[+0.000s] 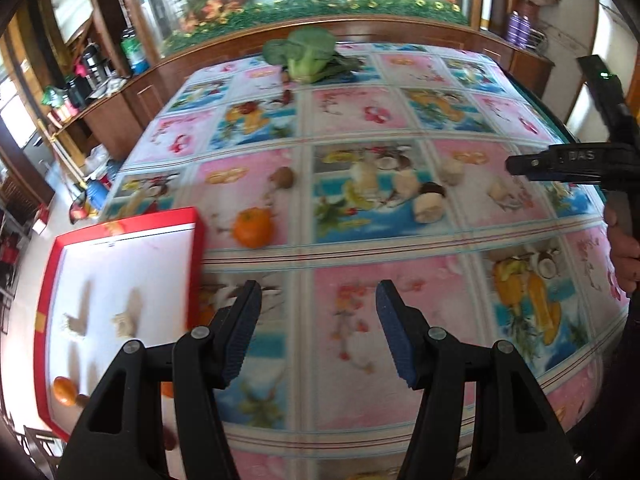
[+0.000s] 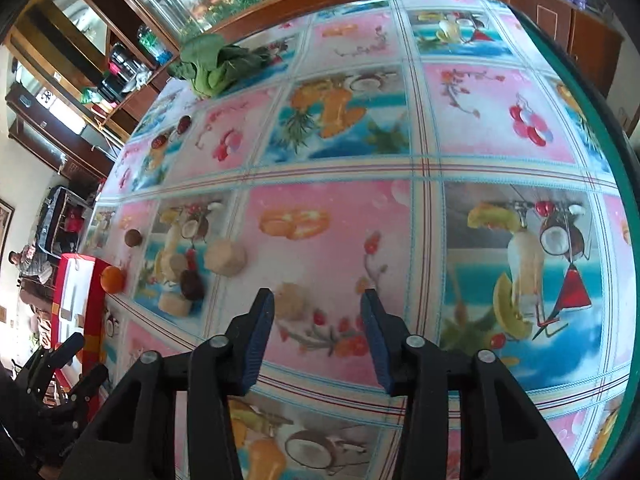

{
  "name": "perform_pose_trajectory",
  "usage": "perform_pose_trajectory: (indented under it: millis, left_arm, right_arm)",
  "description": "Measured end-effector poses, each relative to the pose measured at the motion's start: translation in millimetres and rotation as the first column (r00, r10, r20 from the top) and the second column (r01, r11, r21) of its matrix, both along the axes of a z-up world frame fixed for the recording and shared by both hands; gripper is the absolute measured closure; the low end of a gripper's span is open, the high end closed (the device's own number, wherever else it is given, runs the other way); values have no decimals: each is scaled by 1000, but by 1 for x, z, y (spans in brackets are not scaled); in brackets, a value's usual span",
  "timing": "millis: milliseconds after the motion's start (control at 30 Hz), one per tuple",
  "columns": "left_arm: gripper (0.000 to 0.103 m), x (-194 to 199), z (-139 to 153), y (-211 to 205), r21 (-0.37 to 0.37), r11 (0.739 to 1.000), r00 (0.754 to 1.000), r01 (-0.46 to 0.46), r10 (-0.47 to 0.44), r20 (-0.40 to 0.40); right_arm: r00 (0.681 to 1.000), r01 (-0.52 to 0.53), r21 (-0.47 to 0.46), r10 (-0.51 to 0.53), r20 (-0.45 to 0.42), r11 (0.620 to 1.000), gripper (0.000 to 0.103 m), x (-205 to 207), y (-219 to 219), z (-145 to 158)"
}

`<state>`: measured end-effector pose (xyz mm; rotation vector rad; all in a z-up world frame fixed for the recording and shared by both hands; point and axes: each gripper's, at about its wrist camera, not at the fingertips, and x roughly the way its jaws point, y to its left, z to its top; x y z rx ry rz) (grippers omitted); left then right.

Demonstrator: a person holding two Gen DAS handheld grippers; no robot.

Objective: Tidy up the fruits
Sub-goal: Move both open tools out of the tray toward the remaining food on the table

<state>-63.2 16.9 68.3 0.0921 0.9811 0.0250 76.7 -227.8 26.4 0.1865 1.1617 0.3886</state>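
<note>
Task is judged partly done: a few small fruits, one orange-coloured, are already seen in the red tray (image 1: 198, 240) at the left edge of the surface (image 1: 400, 272), while an orange (image 1: 253, 227) just beside the tray, a brown kiwi-like fruit (image 1: 283, 177), several pale banana chunks (image 1: 427, 208) and a dark fruit (image 2: 191, 283) are left loose on the cloth. A leafy green (image 1: 306, 54) is left at the far edge. The left claw (image 1: 318, 334) is held open and empty above the cloth near the tray; the right claw (image 2: 318, 338) is also seen open and empty, with a pale chunk (image 2: 291, 300) just ahead between its fingers, untouched.
</note>
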Motion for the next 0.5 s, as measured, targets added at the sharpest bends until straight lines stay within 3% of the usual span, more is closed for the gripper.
perform_pose_trajectory:
  millis: [167, 300, 500]
  left_arm:
    - [42, 9, -11, -16, 4, 999, 999, 39, -38, -29]
    - [42, 23, -16, -24, 5, 999, 998, 54, -54, -23]
    - [42, 43, -22, -41, -38, 994, 995, 102, -102, 0]
  right_arm:
    - [999, -30, 24, 29, 21, 999, 61, -6, 9, 4]
    - [999, -33, -2, 33, 17, 999, 61, -4, 17, 0]
    - [999, -36, -83, 39, 37, 996, 70, -4, 34, -6]
